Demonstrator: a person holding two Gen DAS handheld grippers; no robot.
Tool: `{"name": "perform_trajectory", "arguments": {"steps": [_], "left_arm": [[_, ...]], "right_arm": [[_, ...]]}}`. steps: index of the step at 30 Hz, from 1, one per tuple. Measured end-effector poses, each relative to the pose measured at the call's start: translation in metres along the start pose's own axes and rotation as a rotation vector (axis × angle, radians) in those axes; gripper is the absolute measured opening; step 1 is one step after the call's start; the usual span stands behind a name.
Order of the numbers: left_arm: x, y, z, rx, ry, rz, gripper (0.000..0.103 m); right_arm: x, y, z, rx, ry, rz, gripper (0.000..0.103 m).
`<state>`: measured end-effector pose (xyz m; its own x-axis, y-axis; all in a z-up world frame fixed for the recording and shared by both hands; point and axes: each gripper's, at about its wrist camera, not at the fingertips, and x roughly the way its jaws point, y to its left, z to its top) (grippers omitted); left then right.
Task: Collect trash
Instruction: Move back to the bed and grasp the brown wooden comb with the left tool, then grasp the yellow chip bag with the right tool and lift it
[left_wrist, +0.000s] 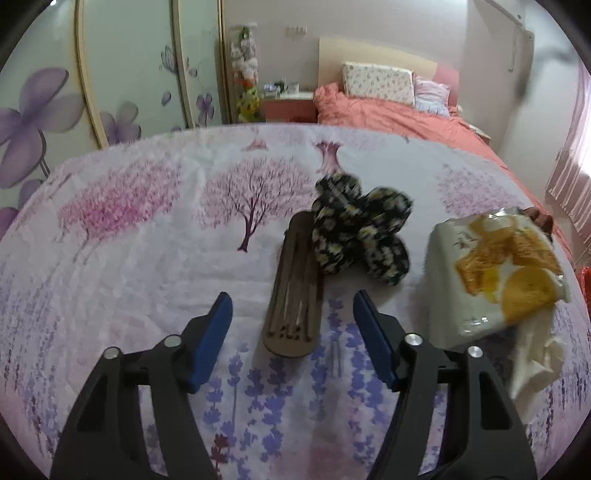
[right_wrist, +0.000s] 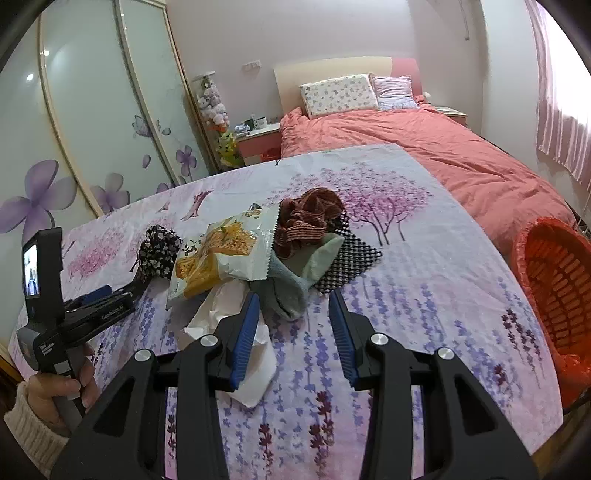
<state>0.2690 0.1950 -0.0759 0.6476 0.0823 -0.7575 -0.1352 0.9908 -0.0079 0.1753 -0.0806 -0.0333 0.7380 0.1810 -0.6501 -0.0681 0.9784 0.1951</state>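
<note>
2 spread, empty right gripper fingers, crumpled white tissue beneath the left one, snack wrapper beyond

Torn snack wrapper crumpled on floral sheet, overlapping white tissue; red-lined basket at right edge.

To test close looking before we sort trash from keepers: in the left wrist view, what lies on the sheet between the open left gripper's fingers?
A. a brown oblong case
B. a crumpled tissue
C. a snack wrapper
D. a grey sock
A: the brown oblong case lies untouched between the left gripper fingers.
</note>
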Motion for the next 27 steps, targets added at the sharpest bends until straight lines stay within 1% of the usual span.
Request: {"name": "perform_trajectory", "arguments": {"steps": [1, 2, 3, 4, 5, 8, 10, 13, 14, 16, 18, 20, 22, 24, 26, 27], "left_arm": [[0.006, 0.003, 0.001, -0.011, 0.027, -0.014, 0.056], [0.010, 0.006, 0.002, -0.022, 0.046, -0.025, 0.053], [0.011, 0.008, 0.003, -0.027, 0.043, -0.025, 0.051], [0.013, 0.009, 0.006, -0.027, 0.036, -0.028, 0.046], [0.016, 0.009, 0.008, -0.027, 0.044, -0.027, 0.043], [0.020, 0.011, 0.012, -0.037, 0.039, -0.036, 0.040], [0.023, 0.012, 0.015, -0.041, 0.037, -0.046, 0.031], [0.022, 0.021, 0.015, -0.040, 0.035, -0.021, 0.031], [0.021, 0.026, 0.014, -0.045, 0.035, -0.005, 0.031], [0.019, 0.036, 0.013, -0.060, 0.034, 0.015, 0.030], [0.018, 0.047, 0.013, -0.080, 0.034, 0.022, 0.030], [0.018, 0.056, 0.013, -0.115, 0.033, -0.001, 0.031], [0.018, 0.054, 0.014, -0.105, 0.035, 0.011, 0.031], [0.019, 0.059, 0.013, -0.095, 0.036, 0.020, 0.031], [0.019, 0.060, 0.013, -0.099, 0.036, 0.016, 0.031], [0.018, 0.061, 0.012, -0.102, 0.036, 0.012, 0.031]], "right_arm": [[0.002, 0.002, 0.000, -0.001, 0.001, 0.001, 0.040], [0.005, 0.004, 0.001, -0.002, 0.003, 0.003, 0.040], [0.008, 0.006, 0.003, -0.001, 0.005, 0.007, 0.040], [0.011, 0.007, 0.004, 0.001, 0.007, 0.012, 0.040], [0.013, 0.009, 0.006, 0.004, 0.007, 0.020, 0.040], [0.021, 0.016, 0.012, 0.012, 0.010, 0.051, 0.040], [0.025, 0.020, 0.014, 0.017, 0.013, 0.067, 0.040], [0.032, 0.028, 0.019, 0.017, 0.020, 0.091, 0.041], [0.033, 0.029, 0.019, 0.017, 0.022, 0.092, 0.045], [0.037, 0.031, 0.021, 0.015, 0.024, 0.090, 0.050], [0.043, 0.033, 0.021, 0.008, 0.031, 0.078, 0.050], [0.050, 0.033, 0.021, 0.008, 0.047, 0.070, 0.050], [0.055, 0.034, 0.020, 0.003, 0.062, 0.063, 0.050], [0.057, 0.035, 0.018, -0.014, 0.063, 0.056, 0.046], [0.055, 0.038, 0.016, -0.026, 0.063, 0.065, 0.033], [0.055, 0.038, 0.015, -0.028, 0.061, 0.064, 0.030]]}}
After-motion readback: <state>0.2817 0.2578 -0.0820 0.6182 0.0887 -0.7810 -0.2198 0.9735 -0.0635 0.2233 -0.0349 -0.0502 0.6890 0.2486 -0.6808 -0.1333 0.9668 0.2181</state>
